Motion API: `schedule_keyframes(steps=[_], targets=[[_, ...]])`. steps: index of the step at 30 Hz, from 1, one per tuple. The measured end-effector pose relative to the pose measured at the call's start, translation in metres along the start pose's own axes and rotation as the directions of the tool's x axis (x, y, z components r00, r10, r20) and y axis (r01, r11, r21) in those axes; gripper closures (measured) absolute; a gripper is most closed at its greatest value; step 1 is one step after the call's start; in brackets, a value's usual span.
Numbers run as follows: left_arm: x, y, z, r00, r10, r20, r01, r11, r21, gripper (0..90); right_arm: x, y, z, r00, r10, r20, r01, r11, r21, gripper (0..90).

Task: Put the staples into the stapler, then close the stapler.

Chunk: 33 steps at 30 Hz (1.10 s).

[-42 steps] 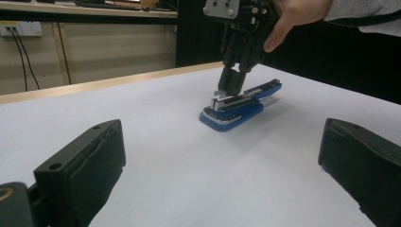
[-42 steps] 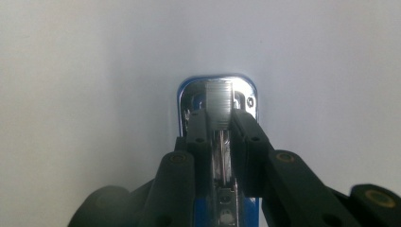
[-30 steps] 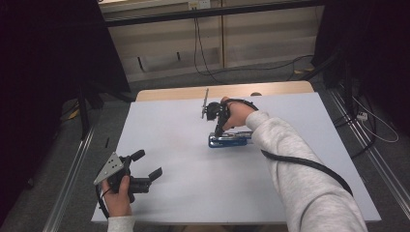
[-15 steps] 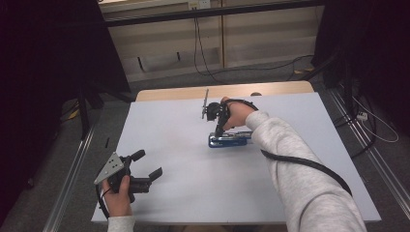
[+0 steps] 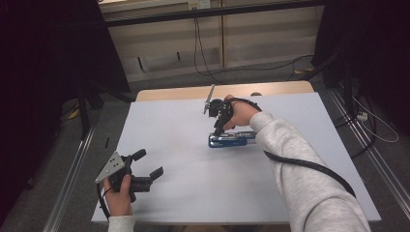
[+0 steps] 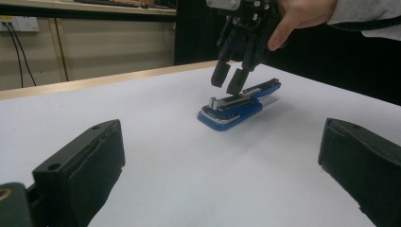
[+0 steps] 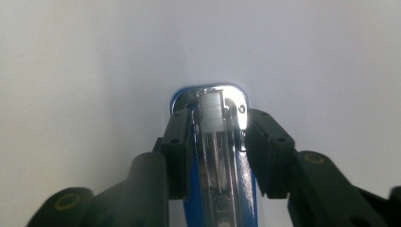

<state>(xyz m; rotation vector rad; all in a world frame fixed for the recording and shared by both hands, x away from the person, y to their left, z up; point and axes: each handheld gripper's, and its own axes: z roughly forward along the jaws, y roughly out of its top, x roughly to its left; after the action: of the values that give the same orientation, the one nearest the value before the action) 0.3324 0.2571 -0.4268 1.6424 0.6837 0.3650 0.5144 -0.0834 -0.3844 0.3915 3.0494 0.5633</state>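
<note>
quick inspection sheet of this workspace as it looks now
surface: white table top, wooden strip at the far edge.
job's things: blue stapler lying flat.
clutter: nothing seen.
grippers: right gripper points down just over the stapler, its jaws just opening, astride its front end; left gripper open, held off to the side.
cables: black cable trails along the right sleeve; wall cables behind.
surroundings: dark curtains, beige wall.

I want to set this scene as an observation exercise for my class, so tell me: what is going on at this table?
A person at a white table works with a hand-held gripper in each hand. The right gripper points down over a blue stapler lying near the table's middle. Its jaws have just been opening and stand on either side of the stapler's front end. The left gripper waits open near the table's front left edge, holding nothing.
</note>
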Motion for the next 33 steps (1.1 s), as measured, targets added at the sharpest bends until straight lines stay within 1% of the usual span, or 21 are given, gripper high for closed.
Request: schedule_keyframes(steps=[1, 2, 3, 4, 5, 6, 8, 11, 12, 13, 16, 19, 20, 21, 23, 24, 25, 27, 29, 31, 33], targets=[[0.000, 0.000, 0.001, 1.0000, -0.002, -0.002, 0.002, 1.0000, 0.003, 1.2, 0.000, 0.000, 0.000, 1.0000, 0.000, 0.000, 0.000, 1.000, 0.000, 55.9], [0.001, 0.000, 0.002, 1.0000, 0.000, 0.002, 0.000, 1.0000, 0.003, 1.2, 0.000, -0.005, -0.002, 0.9999, 0.013, 0.007, -0.013, 1.000, -0.012, 51.9], [0.000, 0.000, 0.002, 1.0000, -0.005, 0.006, 0.005, 1.0000, 0.008, 1.2, 0.000, -0.005, -0.002, 0.9999, 0.013, 0.007, -0.013, 1.000, -0.012, 51.9], [0.001, 0.001, 0.004, 0.9999, -0.004, 0.010, 0.004, 0.9999, 0.012, 1.2, 0.002, -0.007, -0.003, 0.9996, 0.028, 0.008, -0.028, 0.999, -0.020, 51.1], [0.001, 0.001, 0.005, 0.9999, -0.003, 0.012, 0.003, 0.9999, 0.015, 1.2, 0.001, -0.011, -0.005, 0.9995, 0.029, 0.011, -0.029, 0.999, -0.023, 49.0], [0.001, 0.001, 0.007, 0.9999, -0.003, 0.015, 0.003, 0.9999, 0.016, 1.2, 0.002, -0.018, -0.008, 0.9986, 0.049, 0.018, -0.048, 0.998, -0.049, 47.0], [0.001, 0.002, 0.010, 0.9996, -0.005, 0.027, 0.004, 0.9998, 0.022, 1.2, 0.002, -0.021, -0.010, 0.9983, 0.055, 0.020, -0.054, 0.997, -0.057, 46.0], [0.001, 0.002, 0.013, 0.9995, -0.005, 0.033, 0.004, 0.9996, 0.027, 1.2, 0.002, -0.032, -0.015, 0.9957, 0.090, 0.020, -0.088, 0.992, -0.091, 41.1], [0.001, 0.002, 0.015, 0.9994, -0.008, 0.034, 0.007, 0.9996, 0.027, 1.2, 0.003, -0.039, -0.019, 0.9945, 0.099, 0.034, -0.096, 0.991, -0.097, 36.7], [0.001, 0.003, 0.015, 0.9993, -0.008, 0.036, 0.007, 0.9996, 0.026, 1.2, 0.003, -0.039, -0.019, 0.9945, 0.099, 0.034, -0.096, 0.991, -0.097, 36.7], [0.003, 0.003, 0.019, 0.9988, -0.014, 0.047, 0.013, 0.9993, 0.035, 1.2, 0.004, -0.048, -0.024, 0.9923, 0.116, 0.042, -0.111, 0.987, -0.117, 33.7], [0.002, 0.003, 0.021, 0.9988, -0.014, 0.048, 0.012, 0.9988, 0.048, 1.2, 0.005, -0.057, -0.028, 0.9879, 0.147, 0.050, -0.138, 0.980, -0.144, 29.4], [0.002, 0.003, 0.022, 0.9987, -0.013, 0.049, 0.010, 0.9985, 0.053, 1.2, 0.006, -0.063, -0.031, 0.9844, 0.166, 0.057, -0.155, 0.975, -0.162, 25.5], [0.001, 0.003, 0.023, 0.9987, -0.008, 0.050, 0.005, 0.9985, 0.055, 1.2, 0.006, -0.063, -0.031, 0.9844, 0.166, 0.057, -0.155, 0.975, -0.162, 25.5], [0.000, 0.004, 0.026, 0.9990, 0.001, 0.046, -0.004, 0.9980, 0.063, 1.3, 0.008, -0.069, -0.033, 0.9837, 0.170, 0.057, -0.158, 0.971, -0.180, 24.0], [0.000, 0.004, 0.027, 0.9990, 0.005, 0.044, -0.008, 0.9983, 0.058, 1.3, 0.009, -0.071, -0.034, 0.9825, 0.176, 0.062, -0.162, 0.969, -0.186, 22.5], [0.001, 0.004, 0.029, 0.9988, -0.002, 0.050, -0.001, 0.9984, 0.057, 1.3, 0.010, -0.074, -0.035, 0.9813, 0.182, 0.063, -0.167, 0.967, -0.190, 20.5], [0.001, 0.004, 0.032, 0.9987, -0.016, 0.049, 0.013, 0.9978, 0.064, 1.4, 0.014, -0.081, -0.037, 0.9756, 0.206, 0.075, -0.187, 0.960, -0.210, 17.7], [0.000, 0.004, 0.034, 0.9980, -0.019, 0.060, 0.015, 0.9973, 0.073, 1.5, 0.017, -0.088, -0.039, 0.9728, 0.217, 0.080, -0.196, 0.957, -0.212, 16.6], [-0.001, 0.003, 0.036, 0.9978, -0.008, 0.066, 0.002, 0.9960, 0.089, 1.5, 0.019, -0.095, -0.041, 0.9700, 0.228, 0.084, -0.206, 0.955, -0.214, 16.6], [-0.001, 0.003, 0.038, 0.9981, -0.012, 0.060, 0.006, 0.9954, 0.096, 1.5, 0.022, -0.103, -0.042, 0.9671, 0.236, 0.096, -0.211, 0.953, -0.217, 16.1]])
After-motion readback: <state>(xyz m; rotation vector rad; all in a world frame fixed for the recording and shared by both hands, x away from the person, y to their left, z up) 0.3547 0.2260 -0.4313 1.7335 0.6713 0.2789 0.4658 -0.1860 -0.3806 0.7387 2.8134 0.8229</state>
